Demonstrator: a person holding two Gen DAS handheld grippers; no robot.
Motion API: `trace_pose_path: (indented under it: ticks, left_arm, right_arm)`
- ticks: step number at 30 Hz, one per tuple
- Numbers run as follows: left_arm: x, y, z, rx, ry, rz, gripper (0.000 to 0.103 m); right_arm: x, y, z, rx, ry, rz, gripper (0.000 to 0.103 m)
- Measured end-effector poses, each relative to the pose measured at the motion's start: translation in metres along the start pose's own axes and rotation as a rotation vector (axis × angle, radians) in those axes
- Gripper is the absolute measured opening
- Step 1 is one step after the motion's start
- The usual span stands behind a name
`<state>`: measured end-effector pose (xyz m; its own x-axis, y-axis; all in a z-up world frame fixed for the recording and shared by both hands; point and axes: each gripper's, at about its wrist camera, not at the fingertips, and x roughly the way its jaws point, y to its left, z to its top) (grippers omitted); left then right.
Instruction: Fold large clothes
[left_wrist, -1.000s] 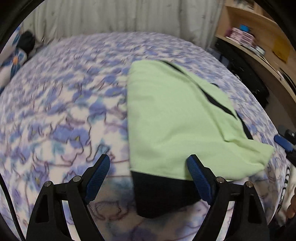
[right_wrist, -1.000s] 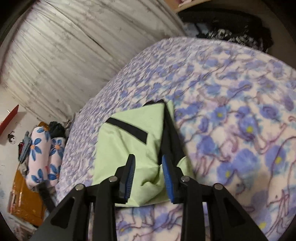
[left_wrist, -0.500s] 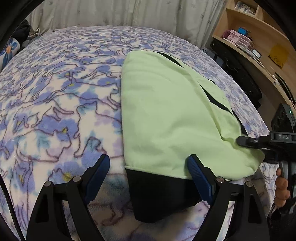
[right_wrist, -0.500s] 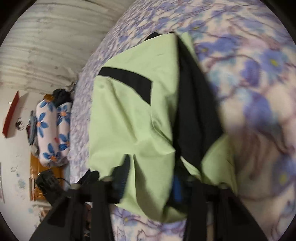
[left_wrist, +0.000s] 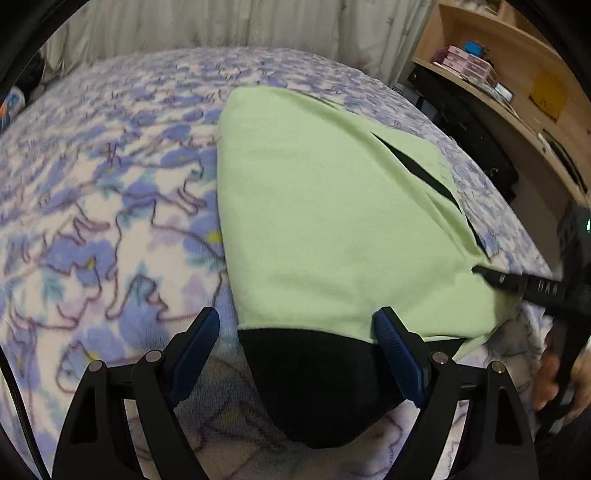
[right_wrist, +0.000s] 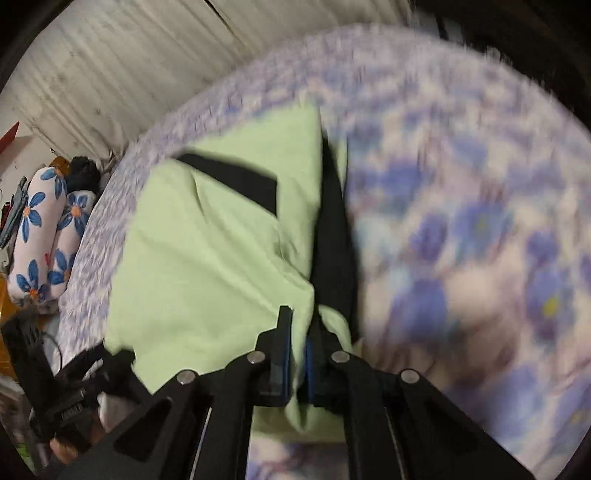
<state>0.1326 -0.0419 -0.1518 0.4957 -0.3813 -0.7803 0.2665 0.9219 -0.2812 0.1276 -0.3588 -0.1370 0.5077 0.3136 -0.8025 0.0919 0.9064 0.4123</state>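
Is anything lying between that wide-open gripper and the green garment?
Nothing visible does. The open left gripper hovers right at the green garment's black hem, with only blanket around. The right gripper already pinches its corner.

Both cameras sit on the grippers and look down, tilted, at the bed from close up. The left camera looks past its two fingers at the black end of the green garment (left_wrist: 332, 229), with the curtain and shelves far behind. The right camera looks across from the other side — very near, and partly blurry. Both views share the same garment — and the flowery blanket (left_wrist: 110, 221).
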Motion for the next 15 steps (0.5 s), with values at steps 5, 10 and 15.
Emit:
trace_pose_path:
  ticks: [5,10,15]
  left_arm:
    - [-0.001,0.010,0.002,-0.052,0.030,-0.037,0.086]
    - [-0.013,0.003,0.020,0.025,-0.006,-0.018,0.086]
    - [-0.006,0.015,0.051,-0.015,0.012,-0.083,0.086]
  right_arm:
    - [-0.013,-0.008,0.009,0.083,0.003,0.098,0.008]
    - [-0.010,-0.014,0.038,0.144,-0.002,0.169,0.036]
    - [0.020,-0.023,0.069,0.209,0.046,0.194,0.037]
